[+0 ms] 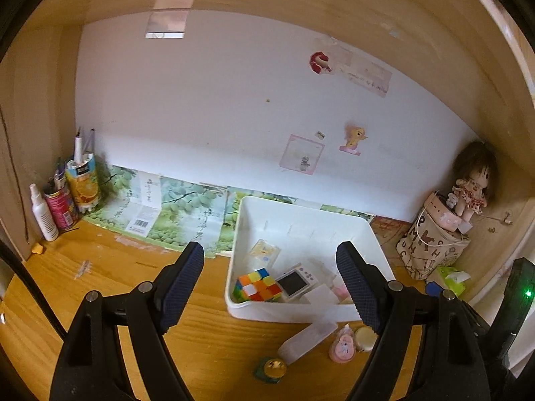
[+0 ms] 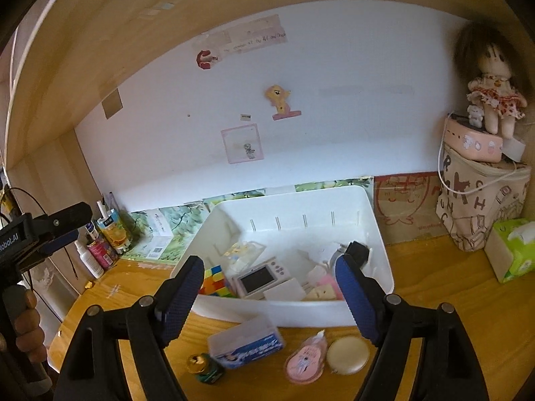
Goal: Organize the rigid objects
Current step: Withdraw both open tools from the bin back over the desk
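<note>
Four small things lie nearest on the bench (image 2: 434, 294), just in front of the white bin (image 2: 301, 314): a green bottle (image 2: 202, 367), a clear plastic box (image 2: 245, 342), a pink tape dispenser (image 2: 306, 361) and a round cream tin (image 2: 347, 356). Both the right gripper (image 2: 271, 300) and the left gripper (image 1: 271, 287) hang above them with jaws wide apart and empty. A puzzle cube (image 1: 259, 284) and a small screen device (image 2: 262, 277) already sit in the bin. Judging by this, a pick comes next: lower onto one loose item and close.
</note>
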`<state>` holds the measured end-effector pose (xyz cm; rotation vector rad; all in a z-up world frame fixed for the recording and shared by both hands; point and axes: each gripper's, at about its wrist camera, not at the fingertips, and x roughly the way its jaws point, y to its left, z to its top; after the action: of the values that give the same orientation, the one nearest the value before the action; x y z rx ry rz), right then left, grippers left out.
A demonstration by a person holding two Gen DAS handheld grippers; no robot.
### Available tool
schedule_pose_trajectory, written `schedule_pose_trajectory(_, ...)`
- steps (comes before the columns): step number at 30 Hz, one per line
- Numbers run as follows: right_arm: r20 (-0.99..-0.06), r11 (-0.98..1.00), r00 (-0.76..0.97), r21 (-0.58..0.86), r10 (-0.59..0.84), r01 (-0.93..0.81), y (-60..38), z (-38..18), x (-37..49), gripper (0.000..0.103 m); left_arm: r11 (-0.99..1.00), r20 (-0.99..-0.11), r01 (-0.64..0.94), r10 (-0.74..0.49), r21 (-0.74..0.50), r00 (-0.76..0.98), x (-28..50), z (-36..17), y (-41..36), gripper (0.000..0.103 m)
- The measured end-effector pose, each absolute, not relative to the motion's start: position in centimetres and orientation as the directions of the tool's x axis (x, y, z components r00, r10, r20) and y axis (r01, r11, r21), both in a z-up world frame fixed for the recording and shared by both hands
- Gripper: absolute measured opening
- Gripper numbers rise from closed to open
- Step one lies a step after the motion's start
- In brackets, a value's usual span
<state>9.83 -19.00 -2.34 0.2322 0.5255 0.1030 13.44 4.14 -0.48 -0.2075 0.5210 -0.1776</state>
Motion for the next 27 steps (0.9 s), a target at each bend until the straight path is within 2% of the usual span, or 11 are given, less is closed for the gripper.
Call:
schedule_pose_trajectory(12,-0.539,0.957,0.836,0.283,0.106,0.061,-15.3,-2.8,5.8,0.082,0.962,-0.512,0.149,-0.250,-0.230,0.822,11.6,-1.0,8.2,0.084)
schedule_pose_trajectory(27,-0.674,0.894,0.727,0.398,0.132,0.207,-12.3,-7.1,1.2,0.082,0.929,-0.630,0.302,-0.367,-0.214,0.684,10.8,-5.7,8.4,0.084)
